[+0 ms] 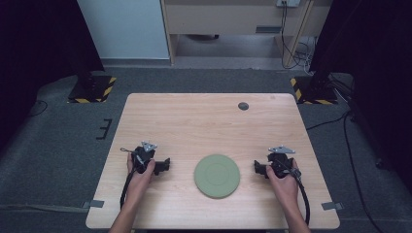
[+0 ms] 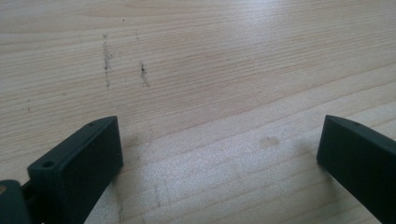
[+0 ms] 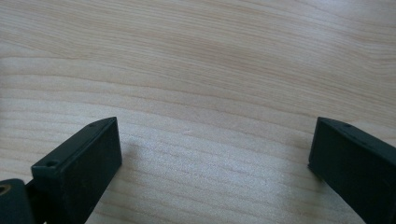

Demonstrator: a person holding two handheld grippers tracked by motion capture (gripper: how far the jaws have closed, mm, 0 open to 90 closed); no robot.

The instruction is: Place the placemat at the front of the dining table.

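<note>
A person's two hands each hold a black gripper low over a pale wood-grain surface [image 1: 209, 116], one on either side of a round, matte sage-green plate [image 1: 216, 175] that lies flat near the middle of the surface's near edge. The left gripper [image 1: 165, 165], seen from above toward the near left corner, has its jaws spread wide with nothing between them; its own view shows two blunt, rectangular black jaws over bare wood marked with a few short dark scuffs [image 2: 107, 58]. The right gripper [image 1: 257, 167], toward the near right corner, is likewise wide open and empty, its jaws framing smooth, streaked grain in its own view. Both grippers point inward at the plate, each just beside its rim without touching it. The plate has a shallow raised rim and a faint inner ring. A small dark round disc [image 1: 243, 106] sits flush in the surface near its far edge, right of centre. No writing or labels can be read anywhere.
</note>
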